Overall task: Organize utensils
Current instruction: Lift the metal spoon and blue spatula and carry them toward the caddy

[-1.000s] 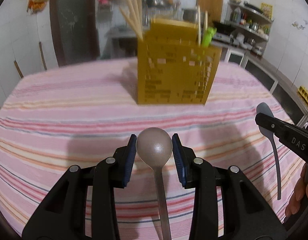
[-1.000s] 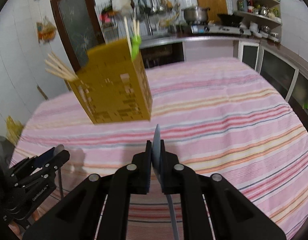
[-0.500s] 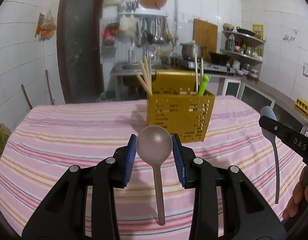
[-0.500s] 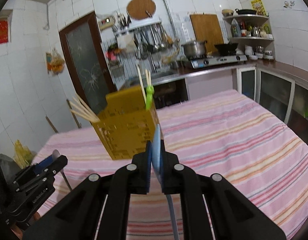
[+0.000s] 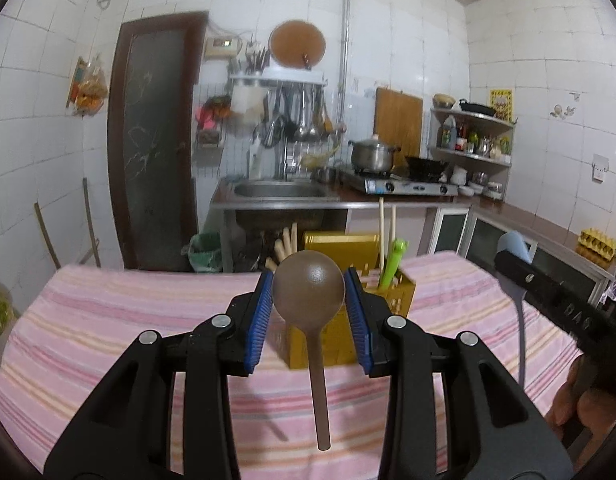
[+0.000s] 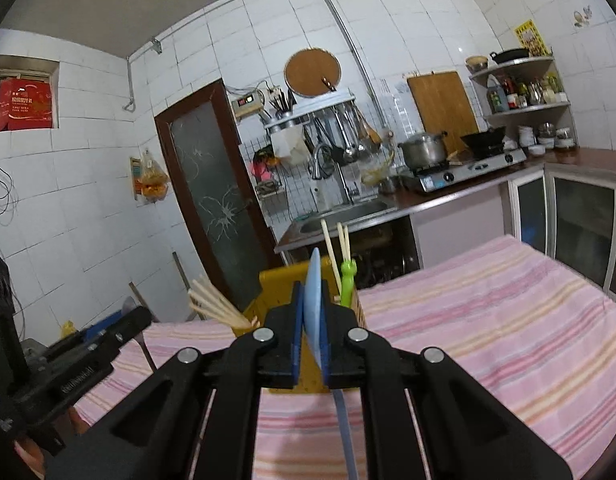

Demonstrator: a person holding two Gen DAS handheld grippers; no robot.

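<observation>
The brown spoon (image 5: pixel 308 288) sits bowl-up between the blue pads of the left gripper (image 5: pixel 308 300), which pinches the bowl by its sides so the handle hangs straight down, free of the striped tablecloth (image 5: pixel 107 320); held this way, the handle can likely go into a slot first. The light blue spoon (image 6: pixel 314 300) is pinched the same way, edge-on, by the right gripper (image 6: pixel 311 320), whose jaws are pressed nearly together on the thin bowl, its handle dangling below.

Directly ahead of both claws, and lower, stands the yellow perforated utensil caddy (image 5: pixel 348 344) on the table. Wooden chopsticks (image 6: pixel 219 308) lean out of the compartment on its left as the right claw sees it, and a green utensil (image 6: pixel 346 280) with two more sticks rises from the one on its right.

The middle of the caddy's top looks open, so that seems the room for lowering the handles. The leaning sticks narrow the approach on either side. Table around the caddy is bare cloth, with the far edge close behind it.
</observation>
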